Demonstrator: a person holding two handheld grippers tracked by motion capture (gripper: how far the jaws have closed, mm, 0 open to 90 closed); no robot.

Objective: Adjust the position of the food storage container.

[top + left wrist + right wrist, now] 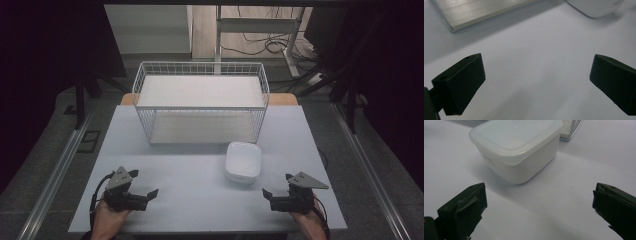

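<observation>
A white lidded plastic container [242,161] sits on the pale table [200,200], right of centre and just in front of a white wire basket [200,100]. My left gripper [145,183] rests low at the near left, jaws wide apart and pointing right, nothing between them. My right gripper [277,185] is at the near right, open too and aimed left toward the container. In the right gripper view the container [519,147] stands close ahead of the open right gripper [539,207]. In the left gripper view the open left gripper [536,77] faces bare table, with a container corner [596,6] at top right.
The wire basket has a white shelf on top and a metal base edge [486,10] on the table. Its corner [570,130] stands behind the container. Dark floor rails run along both sides of the table. Bare tabletop lies between the two grippers.
</observation>
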